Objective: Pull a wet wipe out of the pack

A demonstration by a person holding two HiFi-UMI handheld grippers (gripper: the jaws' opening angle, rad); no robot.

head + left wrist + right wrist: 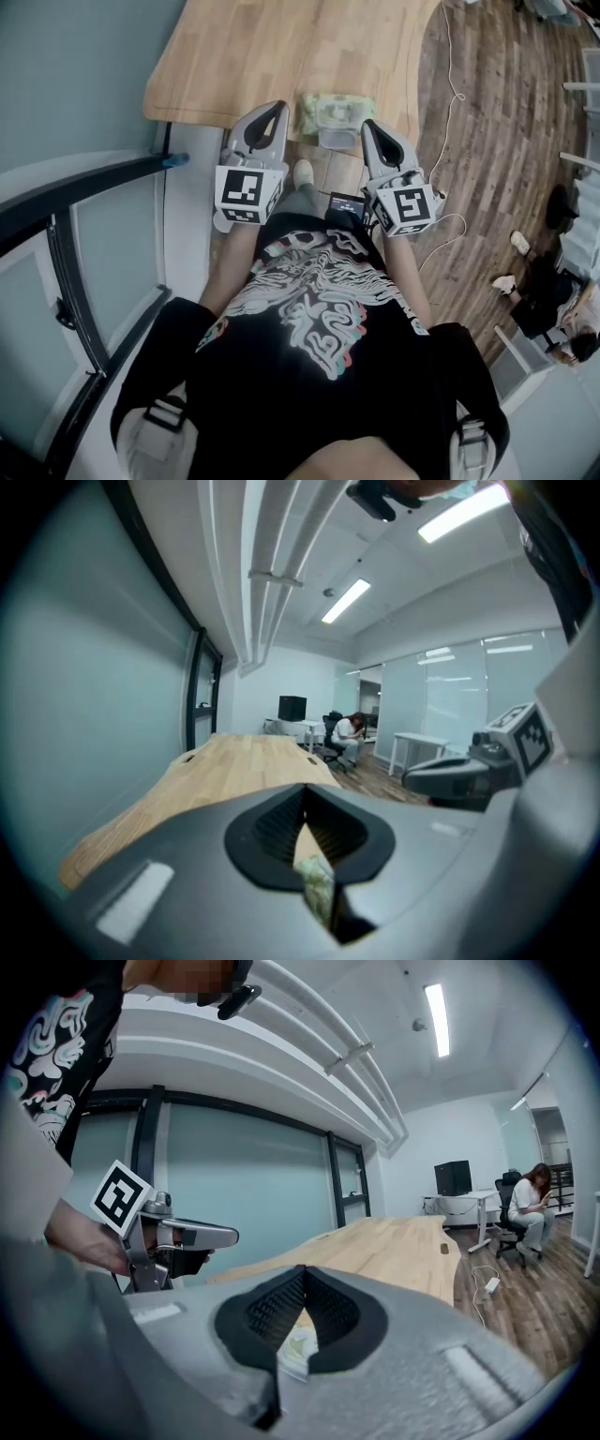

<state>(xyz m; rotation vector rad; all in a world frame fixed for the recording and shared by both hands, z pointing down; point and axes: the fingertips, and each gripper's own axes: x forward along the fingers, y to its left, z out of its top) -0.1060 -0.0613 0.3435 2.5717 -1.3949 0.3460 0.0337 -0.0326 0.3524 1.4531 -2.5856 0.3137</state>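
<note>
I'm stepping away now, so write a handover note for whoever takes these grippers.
Left gripper: shut, empty, held just left of the pack.
Right gripper: shut, empty, held just right of it.
Pack: lies at the near edge of the table, between the grippers.
Done: nothing; neither gripper touches the pack and no wipe shows outside it.
Left: probably steady the pack, then pull one wipe out.

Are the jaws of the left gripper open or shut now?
Shut. In the left gripper view, the left gripper has its tips together and holds nothing; the wipe pack lies beyond them on the table.
</note>
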